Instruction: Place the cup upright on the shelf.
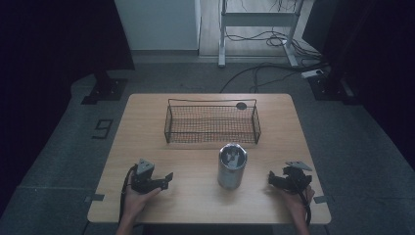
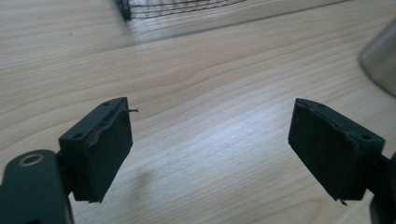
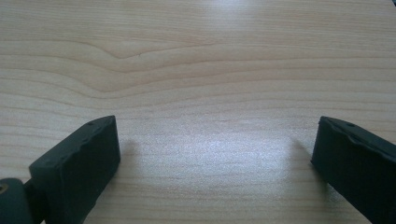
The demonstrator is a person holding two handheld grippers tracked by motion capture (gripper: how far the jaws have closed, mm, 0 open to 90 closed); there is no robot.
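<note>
a metal can [image 1: 232, 165] stands upright on the wooden surface [image 1: 195, 196], a little right of its middle and toward the near edge; we see it from above in the high view, where its open top shows a pale, blurred interior that we cannot make out. in the left gripper view the same can appears as a grey curved wall [image 2: 380, 58] at the right edge, resting on the wood.

just behind the can, and apart from it, sits a long black wire basket [image 1: 169, 128], set lengthwise across the far half of the surface. a small dark round spot [image 1: 241, 105] lies at the basket's far rim; we cannot tell what it is. one corner of the basket [image 2: 122, 8] shows at the top of the left gripper view.

the left tool [image 1: 165, 180] lies near the front edge, to the left of the can and well apart from it, held in the person's left hand [image 1: 136, 201]. its jaws stand spread, with bare wood between them [image 2: 210, 140].

the right tool [image 1: 274, 180] lies to the right of the can, near it but not touching, held in the person's right hand [image 1: 297, 203]. its jaws are likewise spread wide over bare wood [image 3: 215, 154], gripping nothing.
</note>
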